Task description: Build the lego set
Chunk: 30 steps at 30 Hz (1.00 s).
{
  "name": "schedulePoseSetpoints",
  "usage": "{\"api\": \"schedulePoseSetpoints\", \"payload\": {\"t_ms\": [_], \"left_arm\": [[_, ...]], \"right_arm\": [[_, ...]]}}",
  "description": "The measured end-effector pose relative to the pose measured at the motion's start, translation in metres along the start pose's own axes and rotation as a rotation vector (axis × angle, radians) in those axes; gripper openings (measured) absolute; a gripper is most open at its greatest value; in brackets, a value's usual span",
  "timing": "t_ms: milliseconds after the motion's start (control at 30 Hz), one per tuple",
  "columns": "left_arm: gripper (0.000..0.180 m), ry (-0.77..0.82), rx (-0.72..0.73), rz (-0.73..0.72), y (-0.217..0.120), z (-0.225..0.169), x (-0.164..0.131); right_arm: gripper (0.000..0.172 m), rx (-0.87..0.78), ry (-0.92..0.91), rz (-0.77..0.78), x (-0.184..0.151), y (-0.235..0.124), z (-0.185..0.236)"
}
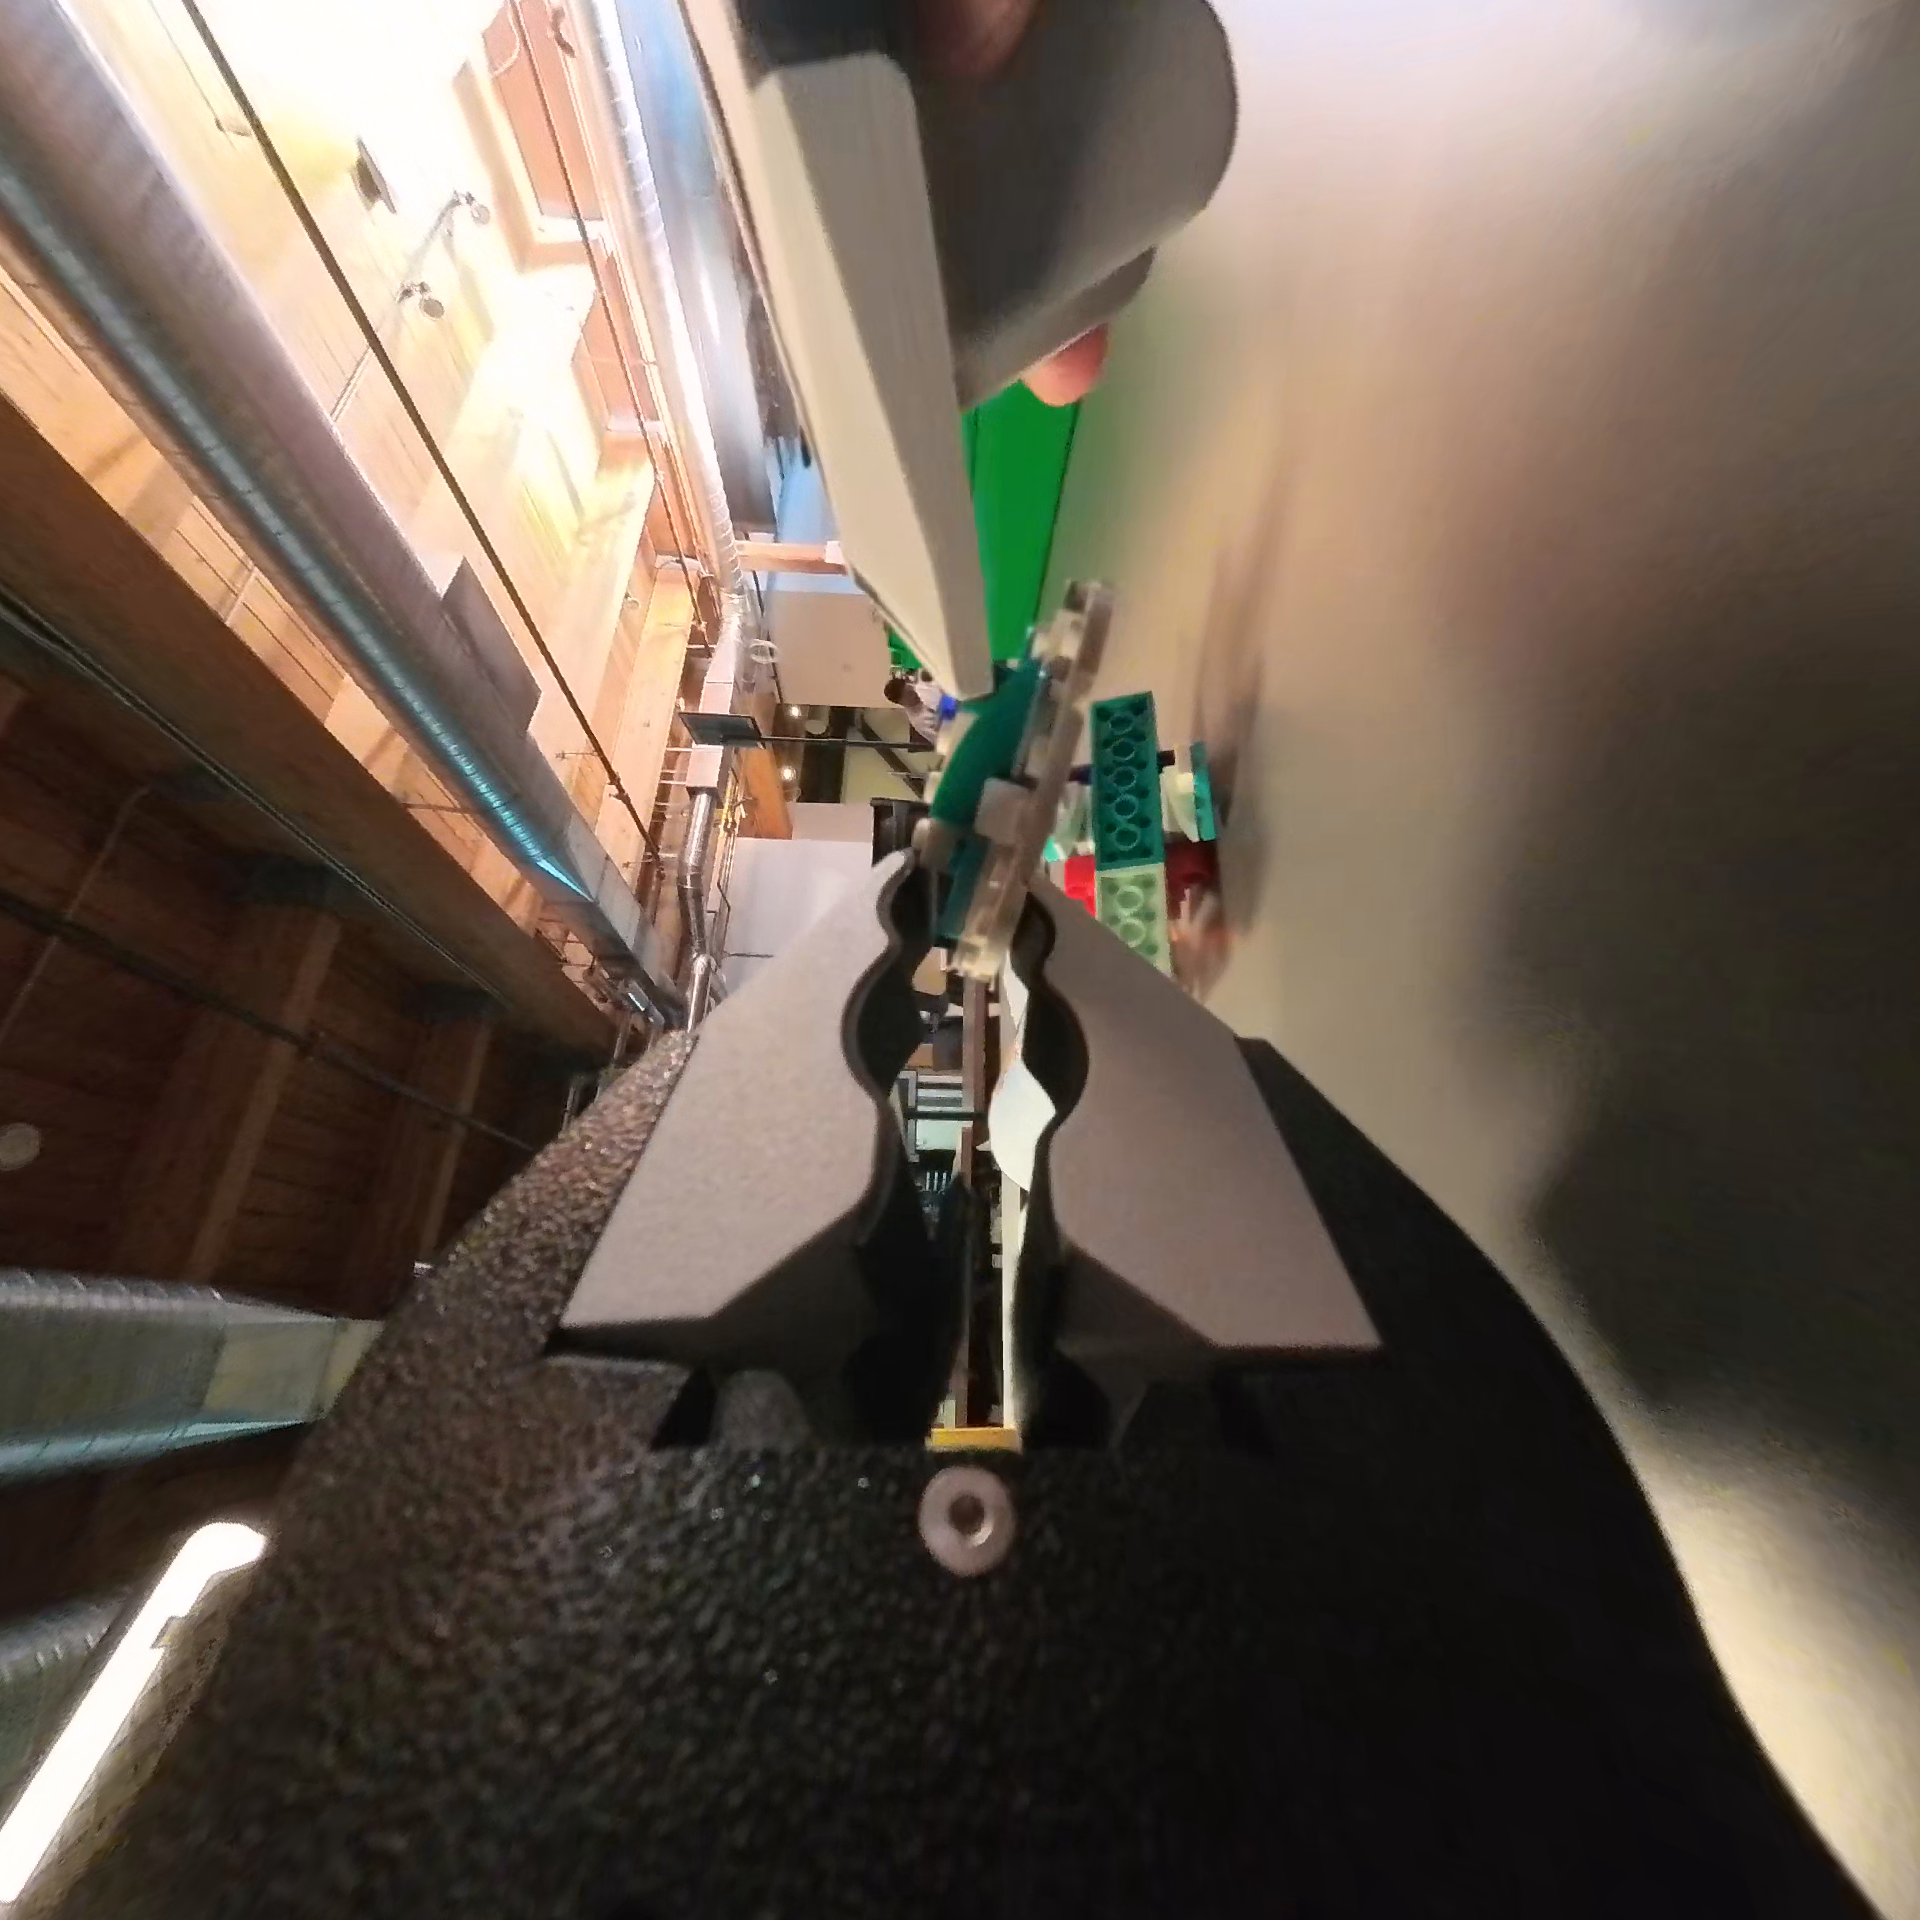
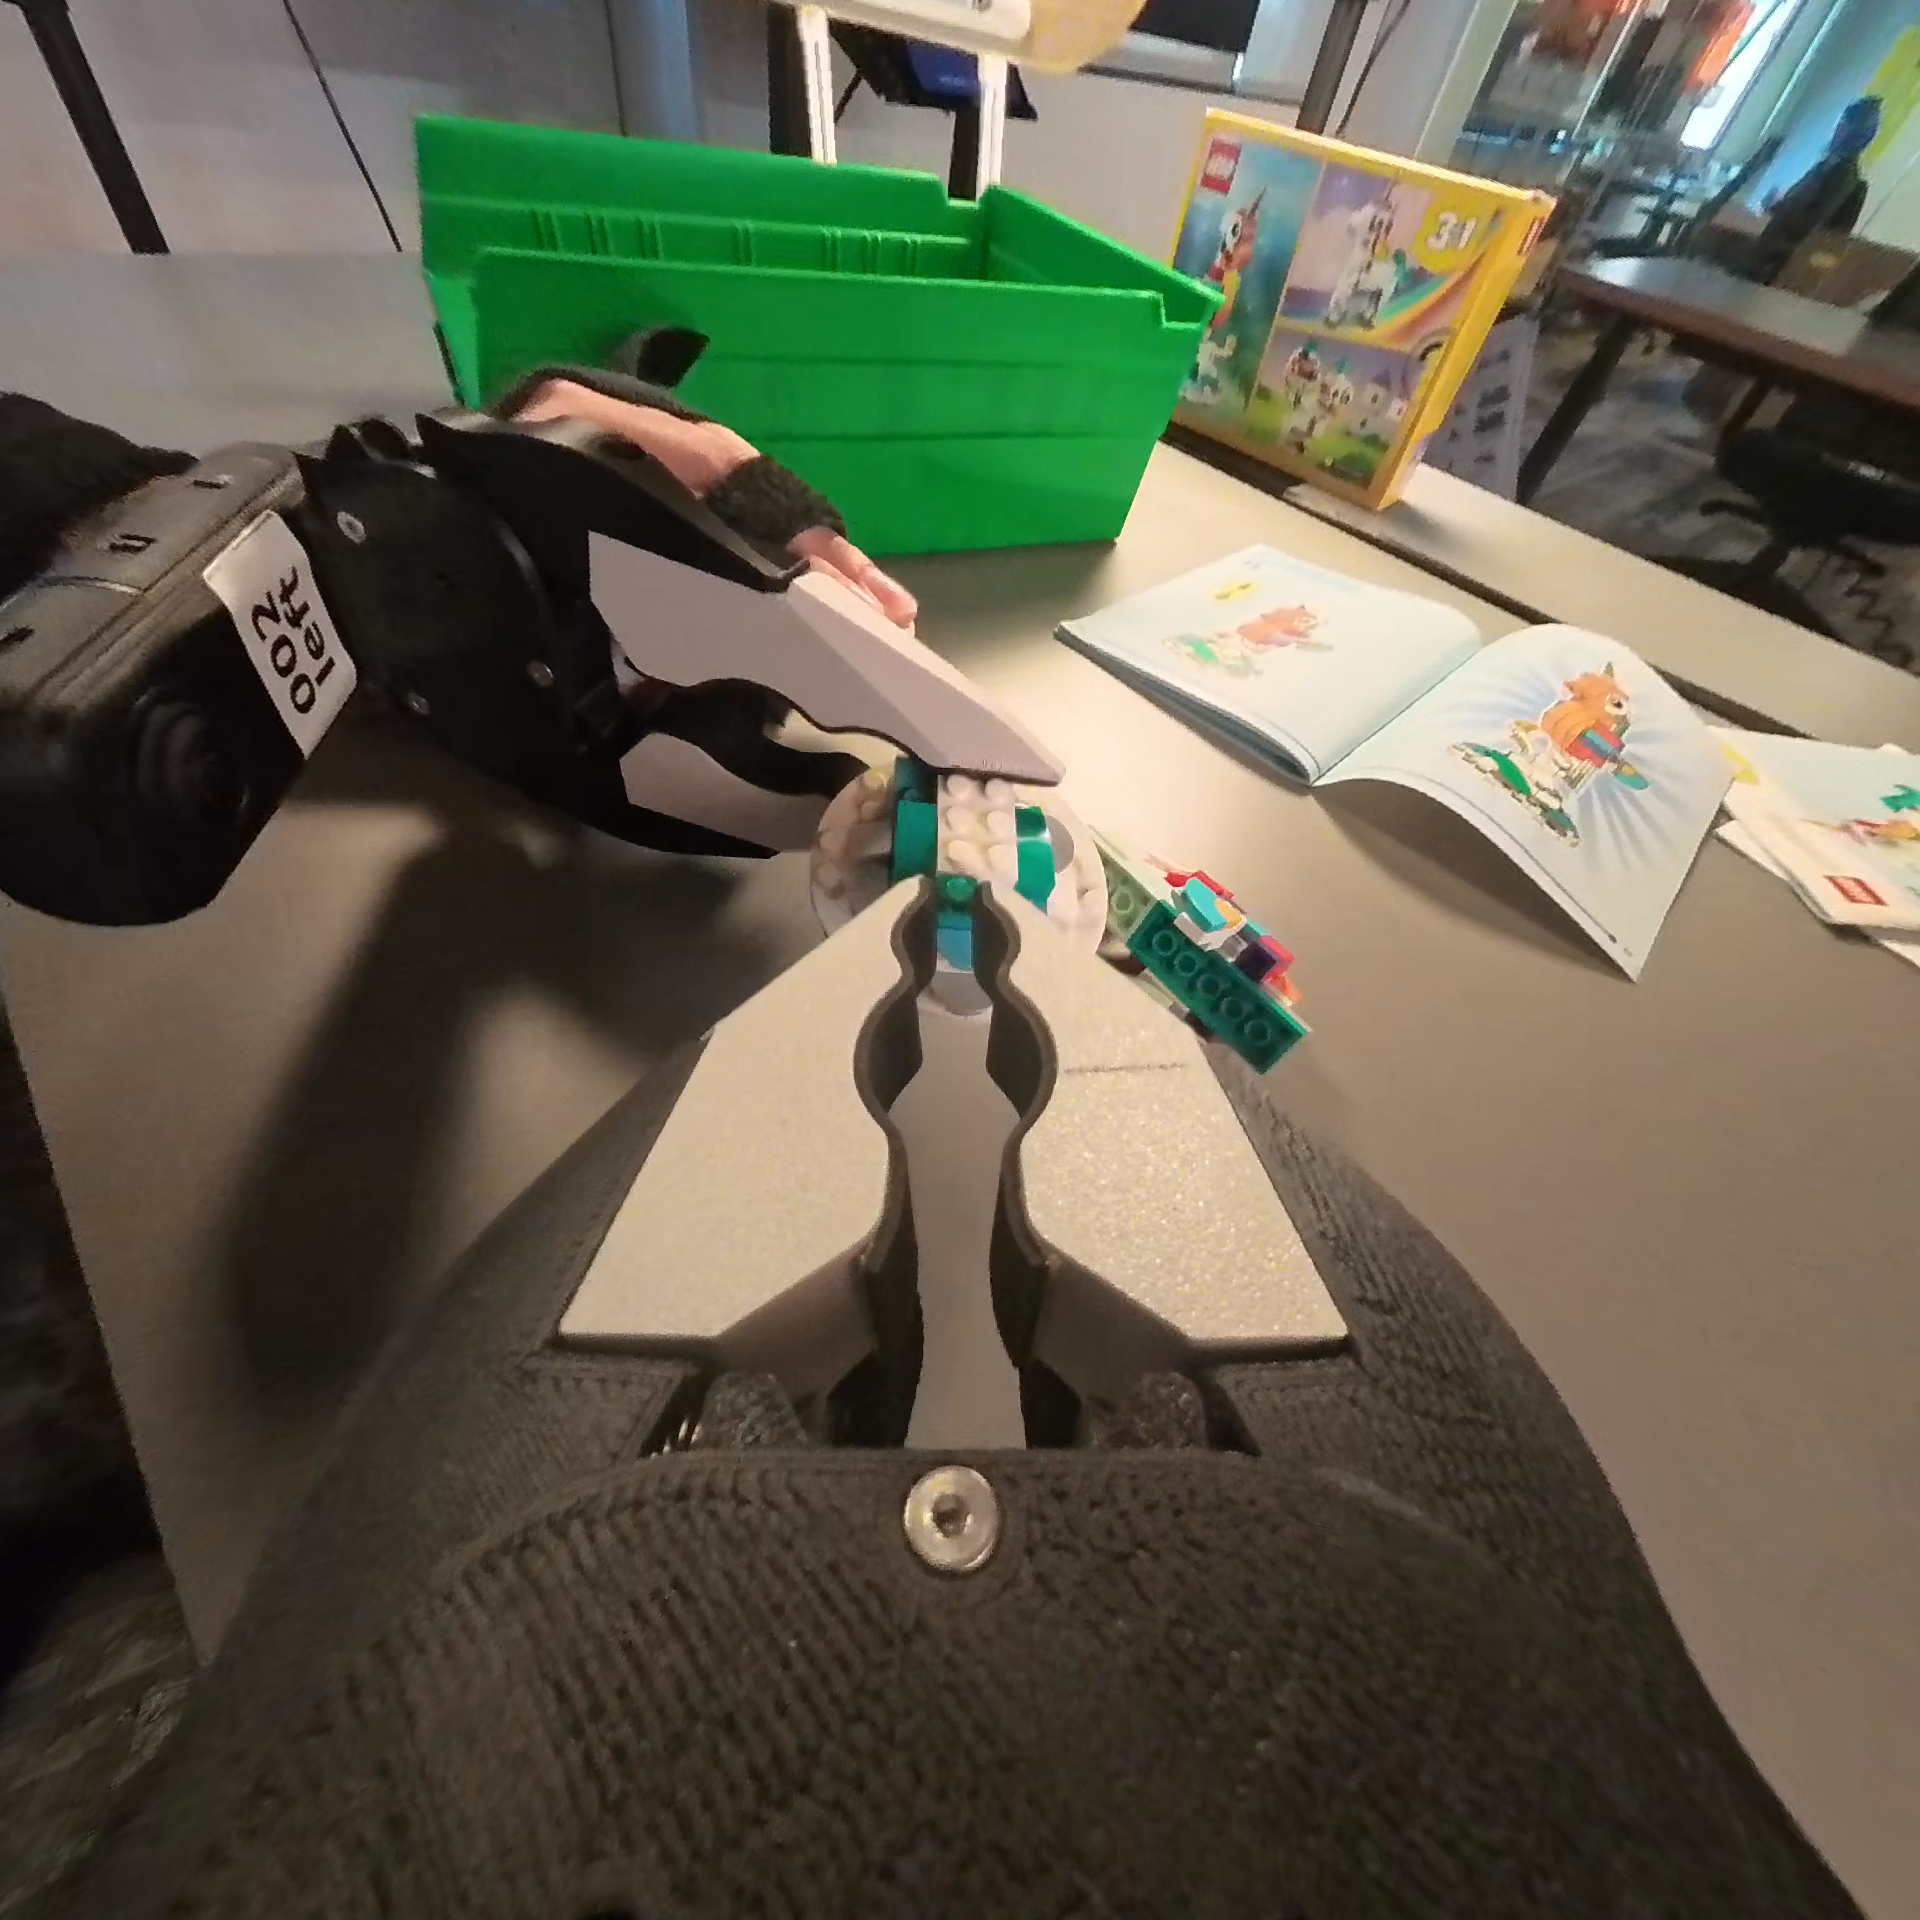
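My left gripper (image 1: 977, 894) is shut on a small brick build, a pale round plate (image 1: 1049, 748) carrying teal and white pieces, and holds it above the table. In the right wrist view that build (image 2: 987, 831) sits clamped under the left gripper's upper finger (image 2: 883, 686). My right gripper (image 2: 951, 896) is shut on a small teal piece (image 2: 954, 891) at the near edge of the same build. The right gripper's finger (image 1: 914, 468) comes down from above in the left wrist view and meets the build's far end.
A second build with a long teal brick (image 2: 1216, 987) lies on the grey table (image 2: 1455, 1299), just right of the grippers; it also shows in the left wrist view (image 1: 1127, 790). A green bin (image 2: 831, 343), a yellow toy box (image 2: 1351, 312) and an open booklet (image 2: 1403, 717) lie beyond.
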<state>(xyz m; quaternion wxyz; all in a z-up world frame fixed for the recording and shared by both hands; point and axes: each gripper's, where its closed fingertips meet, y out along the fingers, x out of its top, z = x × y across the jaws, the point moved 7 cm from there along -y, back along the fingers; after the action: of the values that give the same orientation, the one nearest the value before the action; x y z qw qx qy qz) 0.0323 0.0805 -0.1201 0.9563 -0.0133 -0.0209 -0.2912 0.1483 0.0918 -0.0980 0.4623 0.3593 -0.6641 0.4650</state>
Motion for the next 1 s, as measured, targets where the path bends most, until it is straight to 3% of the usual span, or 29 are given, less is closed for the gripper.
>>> {"api": "schedulePoseSetpoints", "payload": {"t_ms": [33,333,633,733,1000], "left_arm": [[0.011,-0.001,0.002,0.001,0.000,0.000,0.000],[0.011,-0.005,0.031,-0.006,-0.001,0.004,0.002],[0.010,0.063,0.049,-0.006,-0.002,0.004,0.005],[0.007,0.082,0.007,0.045,0.000,-0.002,-0.004],[0.007,0.062,-0.006,0.027,0.001,-0.003,-0.002]], "right_arm": [[0.004,-0.002,-0.002,-0.014,0.001,-0.001,0.000],[0.004,0.036,0.036,-0.084,0.005,-0.005,-0.002],[0.002,0.312,0.514,-0.101,-0.004,-0.005,-0.015],[0.000,0.445,0.660,-0.213,0.001,-0.013,-0.017],[0.006,0.103,0.202,0.038,-0.002,-0.001,-0.006]]}}
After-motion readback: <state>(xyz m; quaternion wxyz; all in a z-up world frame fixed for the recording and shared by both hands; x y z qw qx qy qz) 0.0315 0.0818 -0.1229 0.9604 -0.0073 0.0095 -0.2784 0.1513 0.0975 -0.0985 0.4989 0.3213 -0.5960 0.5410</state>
